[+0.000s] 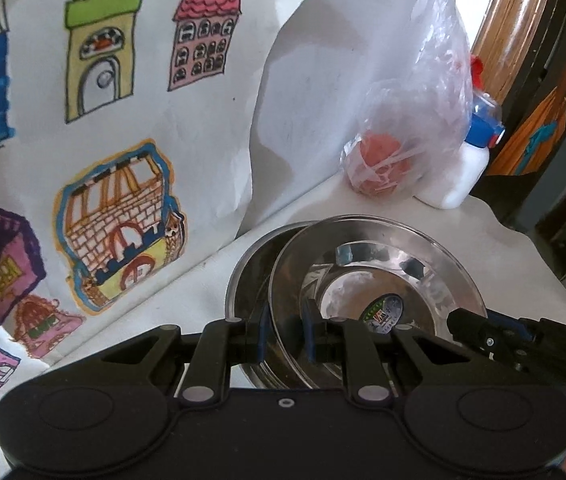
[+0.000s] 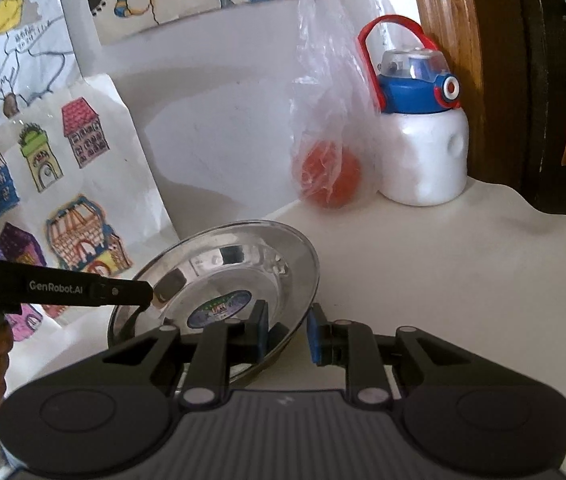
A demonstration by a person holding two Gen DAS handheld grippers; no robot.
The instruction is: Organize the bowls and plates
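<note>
A shiny steel plate (image 1: 379, 268) with a round sticker tilts over a second steel plate (image 1: 249, 276) beneath it on the white table. My left gripper (image 1: 285, 338) straddles the top plate's near rim, its blue pads close on either side of it. In the right wrist view the same plate (image 2: 235, 268) is raised at its right side. My right gripper (image 2: 286, 334) straddles its right rim with a wide gap between the pads. The left gripper's arm (image 2: 55, 290) reaches onto the plate from the left.
A clear plastic bag holding a red-orange fruit (image 2: 329, 178) and a white bottle with a blue lid (image 2: 423, 152) stand at the back. Children's drawings of houses (image 1: 95, 120) cover the wall to the left. The table's edge (image 2: 555, 216) lies to the right.
</note>
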